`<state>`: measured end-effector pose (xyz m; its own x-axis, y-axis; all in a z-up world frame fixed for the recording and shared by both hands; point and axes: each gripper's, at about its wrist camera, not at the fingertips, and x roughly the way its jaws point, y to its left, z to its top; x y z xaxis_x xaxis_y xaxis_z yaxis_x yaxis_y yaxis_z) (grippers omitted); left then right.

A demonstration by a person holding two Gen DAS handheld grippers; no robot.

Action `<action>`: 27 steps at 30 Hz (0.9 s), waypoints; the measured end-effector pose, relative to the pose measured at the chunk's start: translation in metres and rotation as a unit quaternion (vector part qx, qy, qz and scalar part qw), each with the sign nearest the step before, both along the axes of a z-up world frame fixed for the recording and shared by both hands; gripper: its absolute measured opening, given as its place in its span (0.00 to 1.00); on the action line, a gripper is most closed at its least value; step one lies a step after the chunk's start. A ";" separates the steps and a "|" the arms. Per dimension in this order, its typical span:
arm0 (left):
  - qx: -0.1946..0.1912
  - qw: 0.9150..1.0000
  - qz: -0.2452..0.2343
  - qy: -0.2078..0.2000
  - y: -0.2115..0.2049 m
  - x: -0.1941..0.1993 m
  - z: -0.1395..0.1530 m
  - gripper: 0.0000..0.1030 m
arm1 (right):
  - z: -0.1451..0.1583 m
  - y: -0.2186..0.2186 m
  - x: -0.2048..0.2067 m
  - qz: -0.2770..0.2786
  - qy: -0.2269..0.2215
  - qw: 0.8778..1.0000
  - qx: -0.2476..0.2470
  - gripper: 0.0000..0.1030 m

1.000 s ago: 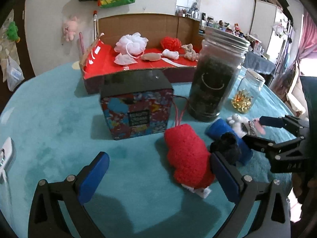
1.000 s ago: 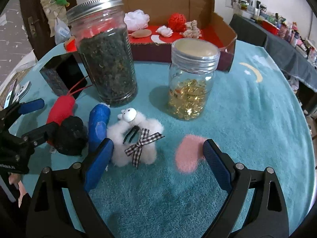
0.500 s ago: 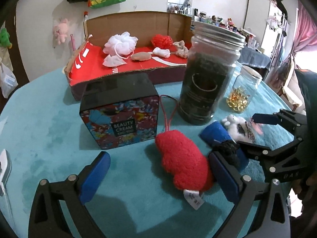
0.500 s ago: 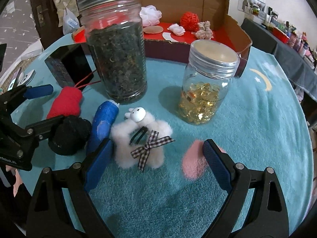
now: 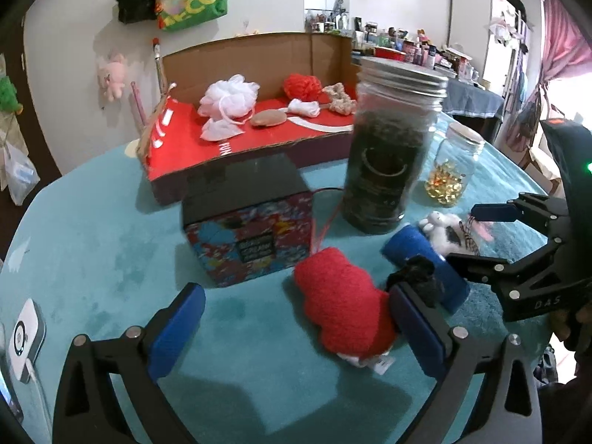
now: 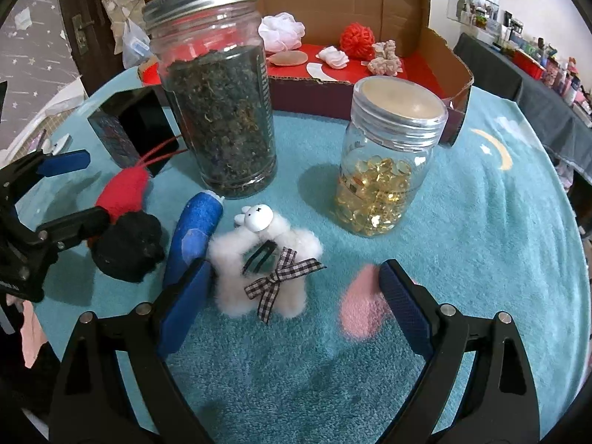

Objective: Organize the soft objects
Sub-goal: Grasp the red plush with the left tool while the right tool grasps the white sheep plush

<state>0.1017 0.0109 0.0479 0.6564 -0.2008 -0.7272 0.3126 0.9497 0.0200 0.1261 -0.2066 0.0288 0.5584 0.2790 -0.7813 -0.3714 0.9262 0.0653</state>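
A red plush [image 5: 342, 305] lies on the teal cloth, just inside the right finger of my open left gripper [image 5: 296, 327]; it also shows in the right wrist view [image 6: 124, 194]. A black fuzzy ball [image 5: 418, 281] [image 6: 127, 251] and a blue roll [image 5: 425, 262] [image 6: 194, 231] lie beside it. A white fluffy sheep with a checked bow [image 6: 264, 262] [image 5: 449, 231] stands between the fingers of my open right gripper [image 6: 296, 309], near the left finger. The right gripper also shows in the left wrist view [image 5: 481, 235].
A red cardboard box [image 5: 259, 140] at the back holds several soft items. A tall jar of dark leaves [image 6: 218, 111], a small jar of gold capsules [image 6: 384, 170] and a patterned black-topped box [image 5: 248, 218] stand on the table. A white device [image 5: 24, 333] lies left.
Both grippers have moved forward: the red plush now sits closer to the left gripper's right finger, and the sheep sits further in between the right gripper's fingers. Both stay open.
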 end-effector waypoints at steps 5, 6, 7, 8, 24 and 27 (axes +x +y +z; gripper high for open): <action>-0.024 0.999 -0.005 0.024 -0.008 0.011 -0.012 0.82 | 0.000 0.002 -0.001 0.008 -0.003 1.000 0.003 0.82; -0.035 0.999 -0.009 0.030 -0.008 0.013 -0.015 0.75 | 0.000 0.005 0.000 0.009 -0.005 1.000 -0.005 0.79; -0.047 0.998 -0.014 0.036 -0.008 0.013 -0.016 0.66 | 0.000 0.007 -0.001 0.011 -0.009 1.000 -0.010 0.71; -0.060 0.997 -0.018 0.039 -0.008 0.013 -0.017 0.61 | 0.000 0.010 -0.004 0.018 -0.014 1.000 -0.012 0.56; -0.111 0.992 -0.060 0.020 -0.016 0.001 0.020 0.45 | 0.035 0.007 -0.027 0.040 -0.075 0.996 0.038 0.34; -0.110 0.992 -0.060 0.023 -0.017 0.002 0.019 0.45 | 0.035 0.008 -0.026 0.041 -0.071 0.996 0.037 0.34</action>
<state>0.1035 -0.0064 0.0671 0.5849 -0.4325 -0.6861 0.4195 0.8853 -0.2004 0.0996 -0.1984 0.0636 0.6354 0.3827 -0.6707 -0.4560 0.8869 0.0741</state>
